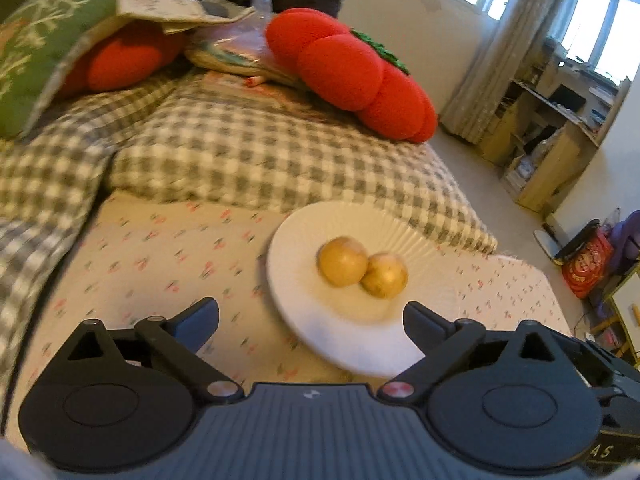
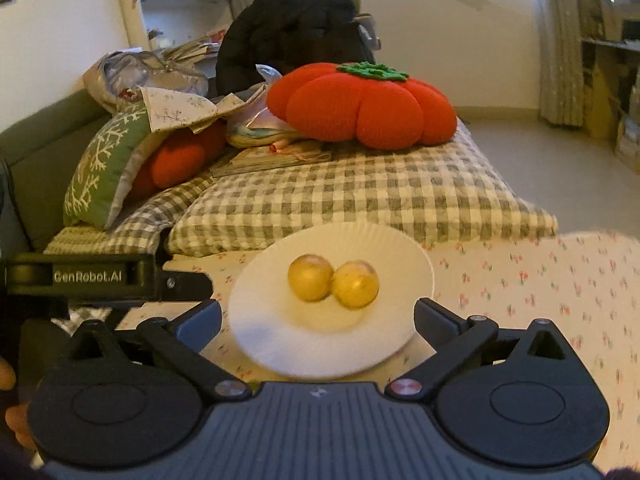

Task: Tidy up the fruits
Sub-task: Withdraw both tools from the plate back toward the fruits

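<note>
- A round white plate with a finely ribbed, fluted rim (image 1: 304, 236) lies on the cream bedsheet printed with small red-and-green sprigs (image 1: 160, 256), close to the sheet's near edge and just in front of the quilt.
- Two small, round, yellow-brown fruits with smooth, matt skin (image 1: 362, 267) sit side by side in the plate's shallow middle, touching each other (their outlines are slightly blurred).
- The left gripper of black plastic (image 1: 311, 314) hangs above the near edge of the sheet with its two fingers spread wide; nothing lies between them, and the plate's near rim shows in the gap.
- The right gripper, of the same black plastic (image 2: 318, 314), is likewise spread wide and empty, with the plate and fruits showing beyond its fingers.
- In the right wrist view the left gripper's body, lettered "GenRobot.AI", shows at the left edge, beside the plate.
- A puffy grey-and-white checked quilt (image 1: 256, 152) is heaped behind the plate, its crinkled surface folded over the far part of the bed.
- A plump red cushion shaped like a lobed tomato, with a green felt leaf crown (image 2: 360, 108), rests on the quilt's far right corner.
- A green cushion with a white branch pattern (image 2: 104, 164) leans at the quilt's far left, with a second red lobed cushion (image 2: 176, 160) tucked under it.
</note>
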